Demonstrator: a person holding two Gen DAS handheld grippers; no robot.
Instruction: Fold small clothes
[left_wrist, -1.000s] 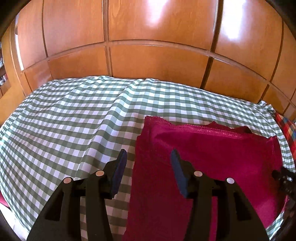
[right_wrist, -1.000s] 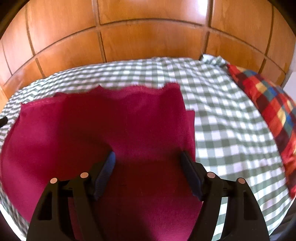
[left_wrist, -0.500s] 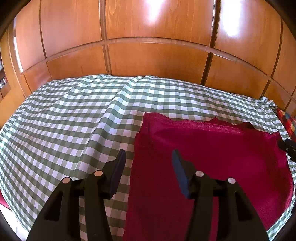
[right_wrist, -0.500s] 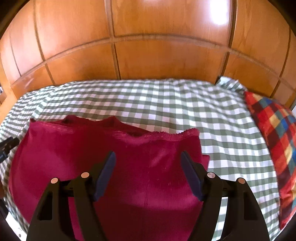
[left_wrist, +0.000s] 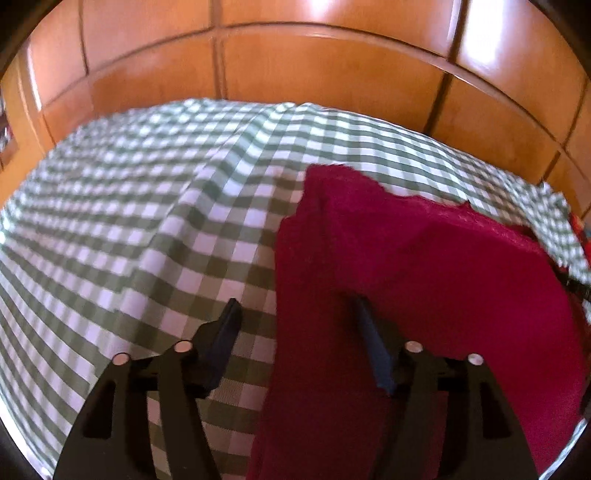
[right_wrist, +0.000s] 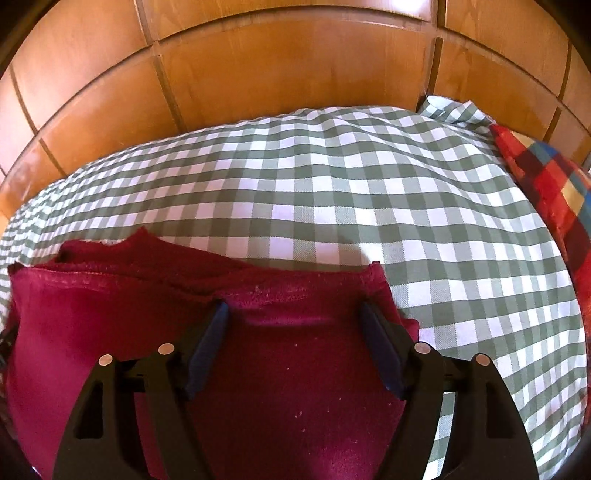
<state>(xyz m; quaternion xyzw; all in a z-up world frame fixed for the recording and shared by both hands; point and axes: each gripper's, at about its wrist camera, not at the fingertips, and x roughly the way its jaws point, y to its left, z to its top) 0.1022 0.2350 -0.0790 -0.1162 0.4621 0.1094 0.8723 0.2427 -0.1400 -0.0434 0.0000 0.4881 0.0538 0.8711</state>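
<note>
Spread on the checked sheet (right_wrist: 332, 184) lies one red cloth (right_wrist: 280, 369), its far edge doubled into layers. Both tongs gape wide, holding nothing: the left gripper (left_wrist: 295, 314) straddles the cloth's left edge, one finger over the sheet, the other against the red; the right gripper (right_wrist: 293, 314) hangs over its far right corner. Only the right view shows a plaid cushion (right_wrist: 546, 177) beside the wood panels (right_wrist: 295, 62).

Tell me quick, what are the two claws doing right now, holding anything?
Left gripper: open, holding nothing, straddling the left edge of the red cloth.
Right gripper: open, holding nothing, over the red cloth's far hem.
</note>
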